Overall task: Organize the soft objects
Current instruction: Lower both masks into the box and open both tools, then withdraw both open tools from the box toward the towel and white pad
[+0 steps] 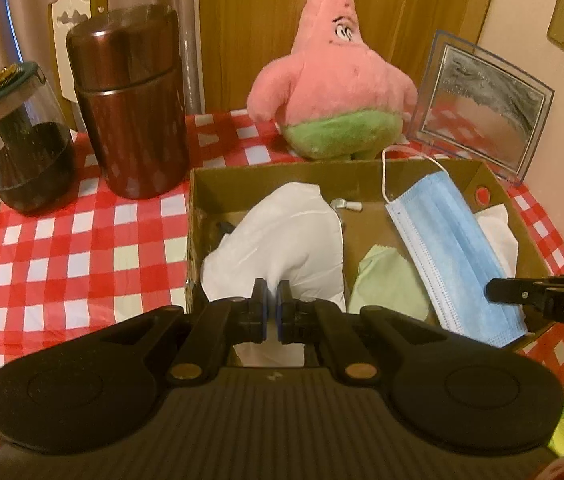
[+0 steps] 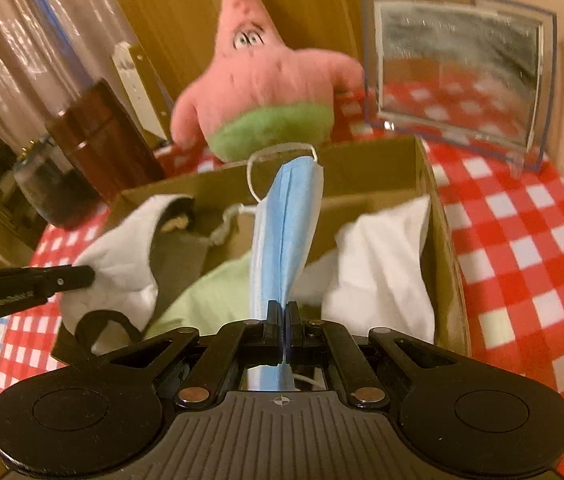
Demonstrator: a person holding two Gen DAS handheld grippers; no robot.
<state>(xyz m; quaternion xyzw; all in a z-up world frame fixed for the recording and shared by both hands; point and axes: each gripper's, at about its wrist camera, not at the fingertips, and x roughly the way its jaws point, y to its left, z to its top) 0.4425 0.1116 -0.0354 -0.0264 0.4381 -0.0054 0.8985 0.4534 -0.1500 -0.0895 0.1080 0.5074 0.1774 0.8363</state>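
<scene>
Blue pleated face mask (image 2: 288, 224), white ear loops, one edge white: centre of the right wrist view, over the cardboard box (image 2: 444, 240), pinched in the right gripper (image 2: 285, 312)
White cloth (image 1: 282, 240): lower centre of the left wrist view, in the box, clamped by the left gripper (image 1: 271, 292)
Pale green cloth (image 1: 390, 280): box floor, beside mask

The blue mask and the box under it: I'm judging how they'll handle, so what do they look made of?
Blue mask: thin pleated non-woven fabric, matte, with a white elastic loop; it hangs limp. Box: plain brown cardboard, dull, with a cut handle hole.
</scene>
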